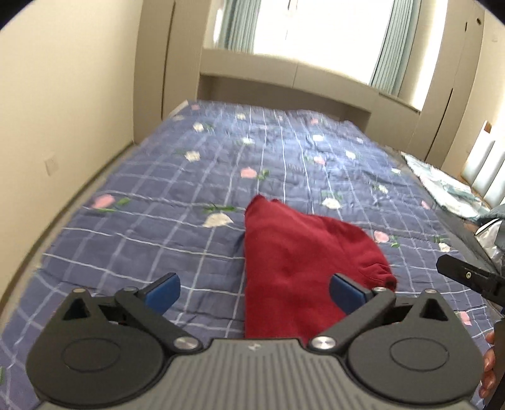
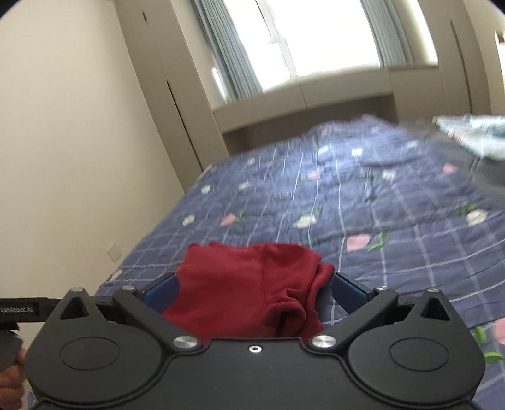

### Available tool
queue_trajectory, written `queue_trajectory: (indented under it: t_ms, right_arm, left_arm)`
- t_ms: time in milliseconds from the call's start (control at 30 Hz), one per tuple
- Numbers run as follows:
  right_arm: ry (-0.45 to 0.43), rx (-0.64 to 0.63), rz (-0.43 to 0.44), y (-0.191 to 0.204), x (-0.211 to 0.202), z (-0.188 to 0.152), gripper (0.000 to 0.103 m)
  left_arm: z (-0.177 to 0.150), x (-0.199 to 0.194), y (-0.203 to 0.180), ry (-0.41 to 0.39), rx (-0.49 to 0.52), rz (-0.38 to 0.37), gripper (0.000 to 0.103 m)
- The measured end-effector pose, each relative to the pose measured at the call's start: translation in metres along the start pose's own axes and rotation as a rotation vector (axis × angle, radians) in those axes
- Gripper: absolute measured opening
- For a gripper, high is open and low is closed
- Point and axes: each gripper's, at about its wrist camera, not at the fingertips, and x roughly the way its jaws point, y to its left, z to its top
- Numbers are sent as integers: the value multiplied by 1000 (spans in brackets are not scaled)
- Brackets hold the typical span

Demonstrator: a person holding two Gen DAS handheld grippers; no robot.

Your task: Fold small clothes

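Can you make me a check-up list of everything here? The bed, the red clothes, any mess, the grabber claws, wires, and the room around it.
Surface: bed with a blue checked floral quilt, a bit wrinkled.
Job's things: one red garment lying on the quilt, partly folded, its right edge bunched.
Clutter: light patterned fabric pile at the bed's right edge.
Grippers: left gripper open, nothing between its blue pads; right gripper open, with the garment showing between its fingers but not pinched.
Cables: nothing seen.
Surroundings: beige wall, bright window with blue-grey curtains, headboard shelf, wall socket.
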Motion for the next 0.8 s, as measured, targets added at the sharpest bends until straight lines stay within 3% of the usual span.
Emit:
queue_trajectory:
  t_ms: [333, 567, 800]
  right_arm:
    - [-96, -104, -23, 40, -107, -57, 102]
    - [-161, -115, -51, 52, -157, -104, 102]
    - [-195, -168, -73, 55, -179, -133, 102]
  left_arm:
    - [-62, -93, 8, -139, -11, 61, 103]
    - [-106, -127, 14, -172, 14, 83, 103]
    - [-144, -144, 9, -199, 85, 68, 103]
